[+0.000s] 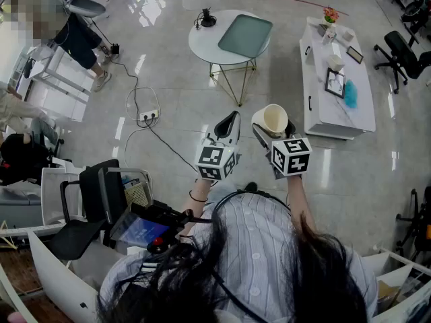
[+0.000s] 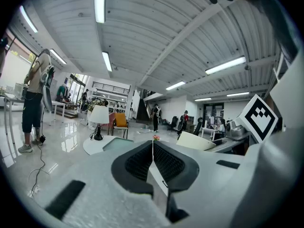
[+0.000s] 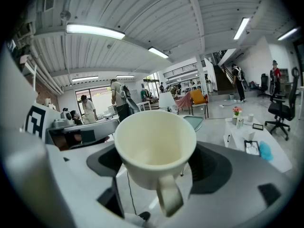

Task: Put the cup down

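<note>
**Now: right gripper clamped wide on the cup, left gripper closed and empty**

The right gripper stands spread about as wide as it goes, with the cup clamped between its jaws. In the right gripper view the dark pads lie against the cup's two sides, below the rim, and the cup fills the gap between them. The gripper points forward and somewhat downward.

The left gripper has its jaws brought together. Its ribbed pads meet along one thin line, and there is nothing between them. In the head view it sits just beside the right gripper, on its left, and does not touch the cup.

The cup is plain cream, smooth and empty, wider at the mouth than at the base. Its mouth tilts back toward the gripper's camera, so the bare inside shows down to the bottom. Its handle hangs on the near side, pointing down between the jaws, and neither jaw touches it.

Seen from the head, the cup is up in the air in front of the person, over the glossy floor. A round white table with a green mat stands farther out, and a long white cabinet stands to the right. The cup is well apart from both.
</note>
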A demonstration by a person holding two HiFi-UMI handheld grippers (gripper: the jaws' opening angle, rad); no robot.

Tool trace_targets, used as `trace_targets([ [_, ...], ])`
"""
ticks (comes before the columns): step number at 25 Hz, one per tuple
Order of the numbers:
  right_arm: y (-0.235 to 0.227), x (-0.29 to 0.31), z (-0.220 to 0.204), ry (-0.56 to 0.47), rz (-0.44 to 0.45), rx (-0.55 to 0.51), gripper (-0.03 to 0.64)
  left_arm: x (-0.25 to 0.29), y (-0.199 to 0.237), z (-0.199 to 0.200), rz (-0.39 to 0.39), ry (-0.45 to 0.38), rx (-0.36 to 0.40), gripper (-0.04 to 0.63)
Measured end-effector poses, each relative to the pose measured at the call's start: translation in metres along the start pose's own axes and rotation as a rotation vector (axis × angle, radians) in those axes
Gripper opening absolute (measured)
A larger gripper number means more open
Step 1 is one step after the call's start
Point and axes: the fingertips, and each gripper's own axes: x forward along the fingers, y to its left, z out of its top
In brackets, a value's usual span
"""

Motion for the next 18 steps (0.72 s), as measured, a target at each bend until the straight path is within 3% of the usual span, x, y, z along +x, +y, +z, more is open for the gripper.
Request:
trace_targets([
  [18, -0.001, -0.006, -0.008, 0.001, 0.025, 0.011, 0.409, 0.002, -0.011, -0.008, -0.005, 0.017, -0.011, 0.018],
])
